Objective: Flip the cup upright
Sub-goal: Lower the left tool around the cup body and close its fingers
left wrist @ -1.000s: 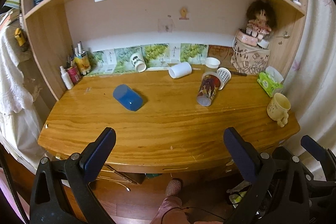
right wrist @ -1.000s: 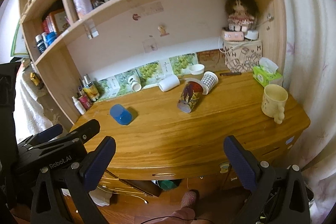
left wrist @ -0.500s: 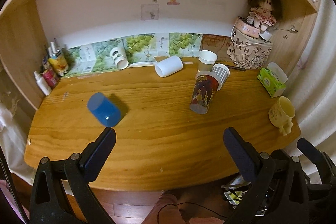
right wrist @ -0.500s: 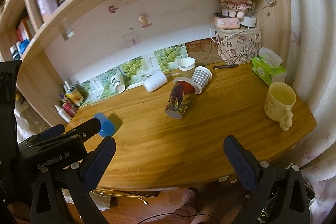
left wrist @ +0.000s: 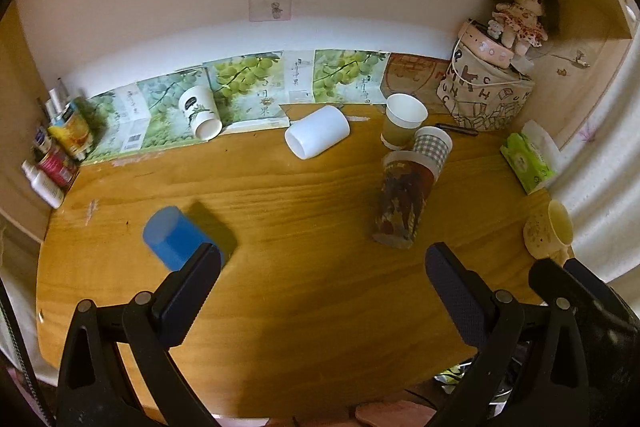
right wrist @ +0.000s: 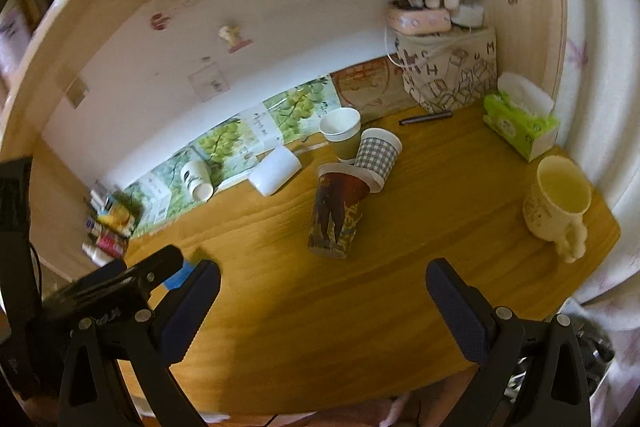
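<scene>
Several cups lie on their sides on the wooden desk [left wrist: 312,283]. A blue cup [left wrist: 176,241] lies at the left, just beyond my left gripper's left finger. A printed cup [left wrist: 402,205] lies tilted in the middle, a checked cup [left wrist: 432,149] behind it, and a white cup [left wrist: 316,137] and a small paper cup [left wrist: 200,111] near the back. My left gripper [left wrist: 320,287] is open and empty above the desk's front. My right gripper [right wrist: 320,291] is open and empty, with the printed cup [right wrist: 338,215] ahead of it.
A brown paper cup [left wrist: 404,121] stands upright at the back. A yellow mug [right wrist: 556,203] stands at the right edge, with a green tissue pack [right wrist: 520,123] behind it. A doll on a box [left wrist: 488,87] fills the back right corner. Bottles [left wrist: 56,155] stand at the back left.
Both grippers have moved forward over the desk and closer to the cups. The blue cup is now right by the left gripper's left finger. Nothing was taken hold of.
</scene>
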A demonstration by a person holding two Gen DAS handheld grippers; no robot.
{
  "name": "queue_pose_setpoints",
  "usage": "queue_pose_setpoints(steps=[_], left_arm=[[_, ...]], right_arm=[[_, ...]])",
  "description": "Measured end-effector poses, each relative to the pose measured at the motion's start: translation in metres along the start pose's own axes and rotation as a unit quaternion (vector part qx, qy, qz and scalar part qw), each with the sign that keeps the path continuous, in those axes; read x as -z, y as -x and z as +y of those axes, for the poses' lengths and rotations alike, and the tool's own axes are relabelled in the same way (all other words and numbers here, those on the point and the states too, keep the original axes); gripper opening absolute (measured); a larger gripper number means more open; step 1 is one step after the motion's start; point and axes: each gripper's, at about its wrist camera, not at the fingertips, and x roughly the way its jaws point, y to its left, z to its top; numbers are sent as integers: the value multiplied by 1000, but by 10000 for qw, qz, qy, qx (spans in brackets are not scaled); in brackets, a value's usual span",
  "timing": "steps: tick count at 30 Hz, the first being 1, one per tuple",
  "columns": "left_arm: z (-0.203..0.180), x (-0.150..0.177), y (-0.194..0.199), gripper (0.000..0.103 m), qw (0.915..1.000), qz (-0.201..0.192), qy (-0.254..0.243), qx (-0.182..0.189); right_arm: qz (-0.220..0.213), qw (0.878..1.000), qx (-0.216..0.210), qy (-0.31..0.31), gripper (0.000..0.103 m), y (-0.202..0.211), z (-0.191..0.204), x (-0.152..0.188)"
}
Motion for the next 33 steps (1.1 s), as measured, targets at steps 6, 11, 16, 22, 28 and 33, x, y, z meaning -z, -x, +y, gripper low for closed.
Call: queue_pose_setpoints(steps=[6, 11, 16, 22, 28, 33], left_arm=[[6, -17, -25, 102, 9996, 165, -192, 134], [2, -26, -44, 102, 9989, 278, -320, 184], [-4, -35, -63, 102, 9977, 478, -369, 322], [-15, -37, -85, 102, 9961, 687, -343, 426], [-32, -40, -104, 102, 9944, 916, -333, 397], [-51, -45, -115, 102, 9940, 991, -380, 278]], right_arm=[[366, 9983, 64, -440, 103, -33, -1, -11], [608, 9964, 182, -568, 103, -52, -2, -14], [782, 9944, 212, -682, 103, -65, -7, -15], [1007, 9916, 192, -792, 103, -84, -20, -13], [1319, 9867, 112, -942, 103, -101, -44, -17], [1496, 9829, 55, -1076, 103, -111, -65, -22]])
